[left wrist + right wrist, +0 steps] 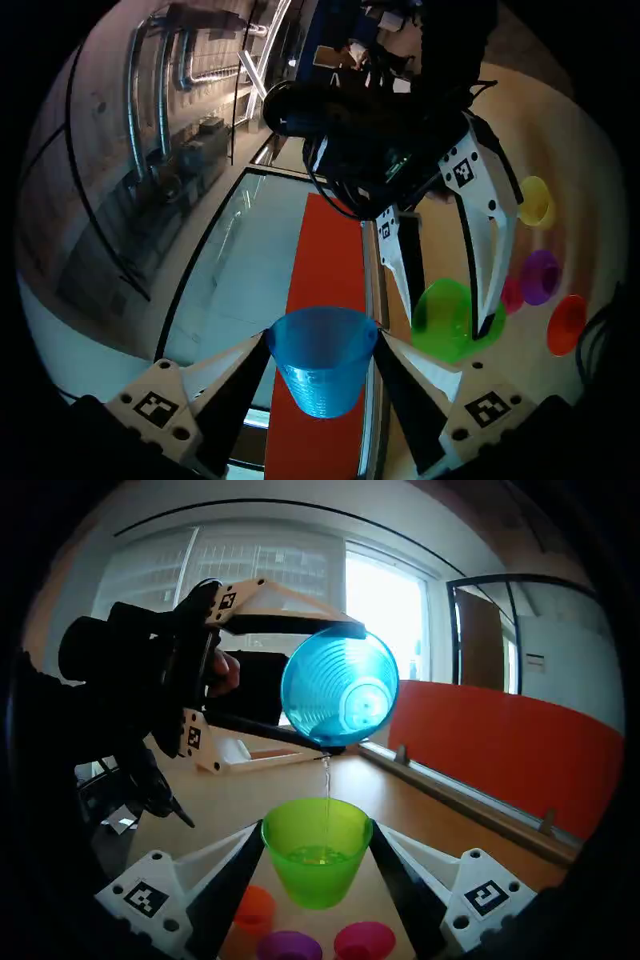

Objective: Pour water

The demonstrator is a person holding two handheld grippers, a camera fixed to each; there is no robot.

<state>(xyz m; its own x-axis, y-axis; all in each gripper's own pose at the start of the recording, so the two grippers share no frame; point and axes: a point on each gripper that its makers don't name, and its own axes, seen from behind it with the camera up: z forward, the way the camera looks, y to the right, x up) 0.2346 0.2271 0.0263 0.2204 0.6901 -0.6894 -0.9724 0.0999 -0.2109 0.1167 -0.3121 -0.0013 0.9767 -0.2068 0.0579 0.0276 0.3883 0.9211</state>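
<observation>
My left gripper (pixel 322 364) is shut on a clear blue cup (pixel 322 369), tipped over on its side. In the right gripper view that blue cup (pixel 340 688) hangs above with its mouth facing the camera, held by the left gripper (pixel 344 690), and a thin stream of water (pixel 326 800) falls from its rim. My right gripper (pixel 317 856) is shut on a green cup (pixel 317 860), upright, with a little water in its bottom. The left gripper view shows the green cup (pixel 445 318) between the right gripper's white fingers (pixel 490 232).
On the wooden table (pixel 256 800) stand small cups: yellow (pixel 534 200), purple (pixel 541 276), pink (pixel 512 294) and orange (pixel 566 324). A red partition (pixel 512 744) runs along the table's edge, with windows (pixel 384 608) behind. A person's hand (pixel 220 668) holds the left gripper.
</observation>
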